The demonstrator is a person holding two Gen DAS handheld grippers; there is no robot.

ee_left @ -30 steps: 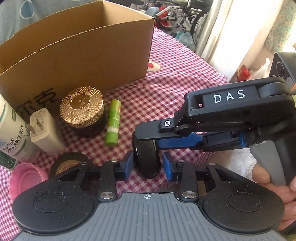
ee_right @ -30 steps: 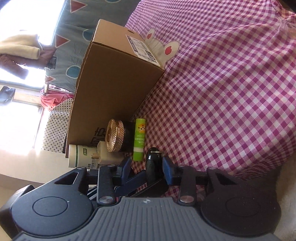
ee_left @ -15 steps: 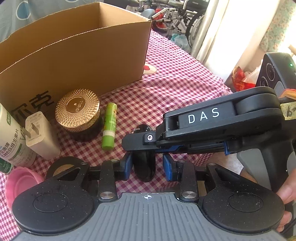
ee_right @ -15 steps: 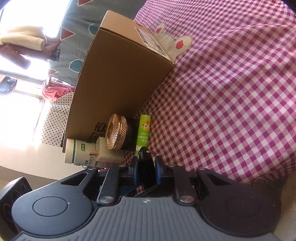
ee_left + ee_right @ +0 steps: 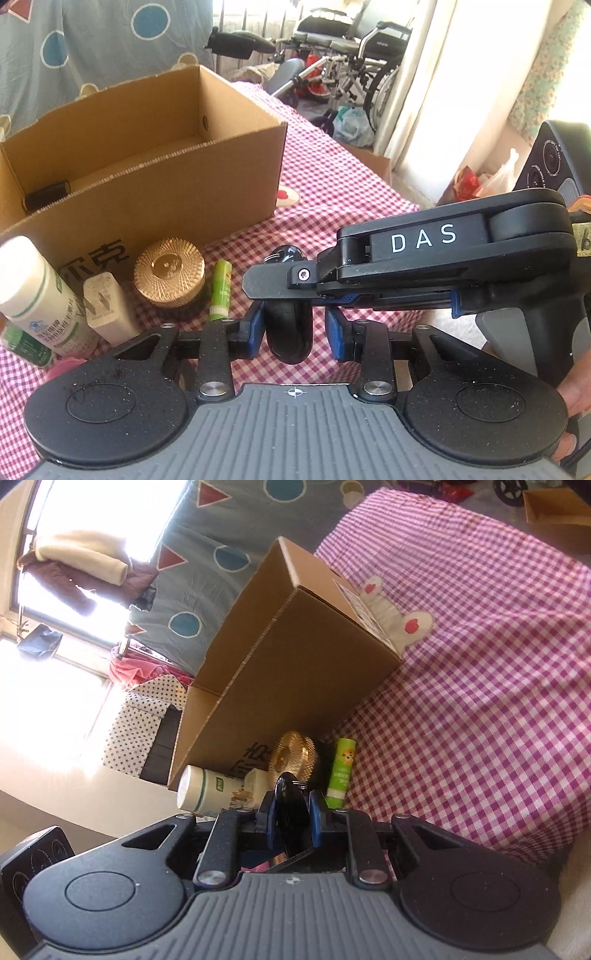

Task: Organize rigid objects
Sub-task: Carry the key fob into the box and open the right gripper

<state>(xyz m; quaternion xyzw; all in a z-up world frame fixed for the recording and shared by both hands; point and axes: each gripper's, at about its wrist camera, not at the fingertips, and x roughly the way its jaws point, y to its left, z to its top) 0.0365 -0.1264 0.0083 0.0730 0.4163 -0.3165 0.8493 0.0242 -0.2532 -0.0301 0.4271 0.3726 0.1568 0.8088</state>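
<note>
A black rounded object (image 5: 290, 332) with a small metal ring on top sits between my left gripper's (image 5: 293, 330) open blue pads, which do not squeeze it. My right gripper (image 5: 291, 812) is shut on this same black object (image 5: 290, 805); its black body marked DAS (image 5: 424, 254) reaches in from the right in the left wrist view. The object is held above the red checked cloth (image 5: 332, 206). An open cardboard box (image 5: 147, 177) stands behind, with a dark item (image 5: 46, 194) inside.
In front of the box stand a gold-lidded jar (image 5: 170, 273), a green glue stick (image 5: 219, 290), a white charger plug (image 5: 103, 306) and a white bottle (image 5: 40, 299). A wheelchair (image 5: 351, 48) and curtain lie beyond the table.
The right gripper closed on the black object and both grippers rose with it, so the box's inside now shows. The left gripper stayed open around it.
</note>
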